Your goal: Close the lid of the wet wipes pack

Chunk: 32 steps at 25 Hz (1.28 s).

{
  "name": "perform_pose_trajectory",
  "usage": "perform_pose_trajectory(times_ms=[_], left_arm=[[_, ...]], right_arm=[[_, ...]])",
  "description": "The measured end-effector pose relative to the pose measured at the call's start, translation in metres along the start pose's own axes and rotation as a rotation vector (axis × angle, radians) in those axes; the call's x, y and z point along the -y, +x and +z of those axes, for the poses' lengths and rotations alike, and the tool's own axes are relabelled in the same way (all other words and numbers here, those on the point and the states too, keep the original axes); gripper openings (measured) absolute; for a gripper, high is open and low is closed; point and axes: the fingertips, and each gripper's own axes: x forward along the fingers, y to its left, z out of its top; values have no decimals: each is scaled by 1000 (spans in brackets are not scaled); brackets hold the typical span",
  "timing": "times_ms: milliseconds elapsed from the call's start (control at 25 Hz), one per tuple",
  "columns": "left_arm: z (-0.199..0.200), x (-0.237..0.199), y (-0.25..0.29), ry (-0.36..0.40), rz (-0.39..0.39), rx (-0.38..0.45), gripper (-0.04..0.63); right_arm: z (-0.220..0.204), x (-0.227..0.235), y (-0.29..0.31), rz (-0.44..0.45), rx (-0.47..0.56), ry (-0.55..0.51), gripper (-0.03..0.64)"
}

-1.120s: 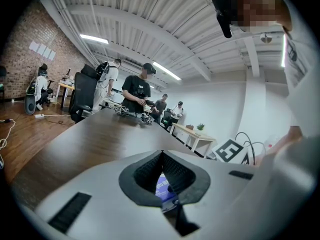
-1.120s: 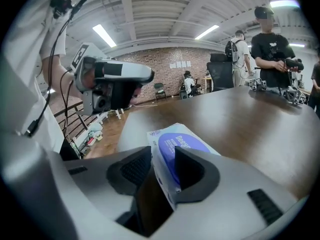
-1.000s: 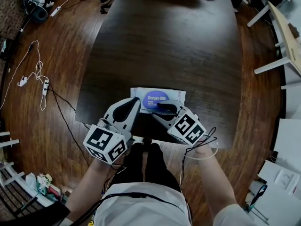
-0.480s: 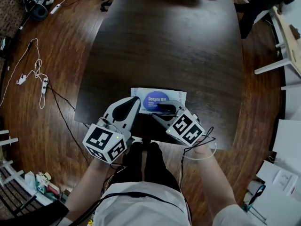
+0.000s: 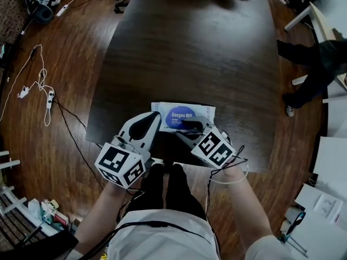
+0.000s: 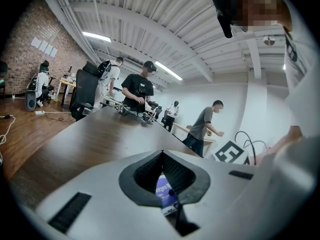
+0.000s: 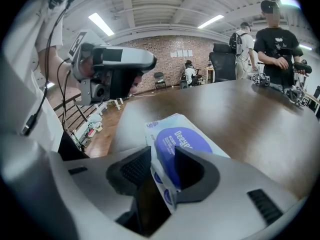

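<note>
Low centre in the head view, at the front edge of the counter point(image 5: 190, 47), lies the wet wipes pack point(image 5: 205, 110), my right gripper point(image 5: 190, 125) pinching its near edge by the blue lid point(image 5: 178, 116), which looks down though perhaps unsnapped; my left gripper point(image 5: 155, 116), pressed together and empty, sits beside it.

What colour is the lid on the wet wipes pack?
The lid is blue-violet with white lettering; it shows clearest in the right gripper view.

Near edge of wet wipes pack point(image 5: 187, 111) behind right gripper point(image 5: 190, 126)
</note>
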Motion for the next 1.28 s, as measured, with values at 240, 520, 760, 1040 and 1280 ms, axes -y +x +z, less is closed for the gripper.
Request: perform_pose_trajectory(times_ms=[240, 520, 760, 1040, 1280], left_arm=[[7, 4, 0, 9, -22, 9, 3], [26, 19, 0, 30, -54, 37, 3], [57, 44, -2, 68, -94, 79, 3], [88, 75, -8, 102, -137, 116, 3], [112, 87, -16, 139, -148, 140, 3]], right_arm=[[7, 3, -4, -29, 46, 26, 130], [38, 14, -45, -136, 215, 110, 130], [64, 16, -96, -236, 339, 138, 130], [92, 15, -156, -330, 503, 222, 130], [114, 15, -201, -409, 620, 229, 129]])
